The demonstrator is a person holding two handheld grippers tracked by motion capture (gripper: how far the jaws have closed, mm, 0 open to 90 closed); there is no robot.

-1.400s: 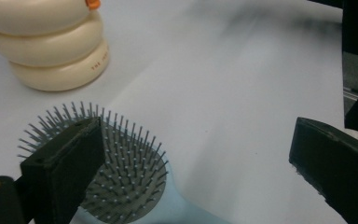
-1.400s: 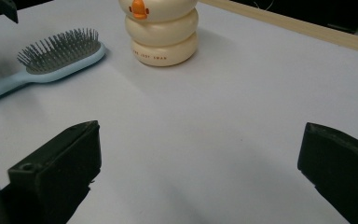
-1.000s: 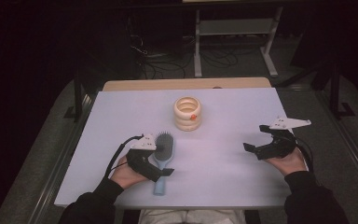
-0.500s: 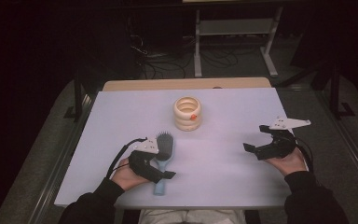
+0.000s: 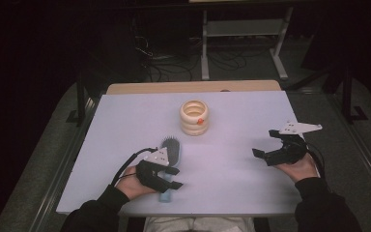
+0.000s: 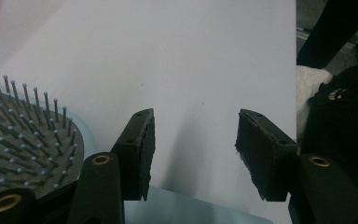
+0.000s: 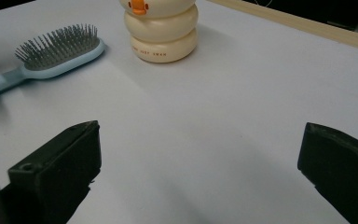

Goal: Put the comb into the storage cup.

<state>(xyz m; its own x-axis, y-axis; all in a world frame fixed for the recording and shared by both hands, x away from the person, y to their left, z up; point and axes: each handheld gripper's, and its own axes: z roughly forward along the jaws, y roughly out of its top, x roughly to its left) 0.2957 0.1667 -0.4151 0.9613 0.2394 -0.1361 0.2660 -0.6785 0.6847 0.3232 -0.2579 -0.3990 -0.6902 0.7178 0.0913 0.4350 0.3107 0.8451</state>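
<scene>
Near the tabletop's point(image 5: 125, 121) front edge, the left gripper point(image 5: 173, 178) straddles the pale blue handle of a hairbrush point(image 5: 170, 151); its fingers have just been closing, not yet pinching, and they hide part of the handle. The right gripper point(image 5: 264, 144), fingers spread, hovers over bare surface. Farther back stands a cream ringed pot point(image 5: 194, 117), with open room around it.

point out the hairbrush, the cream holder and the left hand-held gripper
hairbrush point(image 7: 58, 46): right gripper view, on the bristle head.
cream holder point(image 5: 194, 117): high view, on its ribbed side wall.
left hand-held gripper point(image 6: 193, 154): left gripper view, midway between its fingertips, above the brush handle.
</scene>
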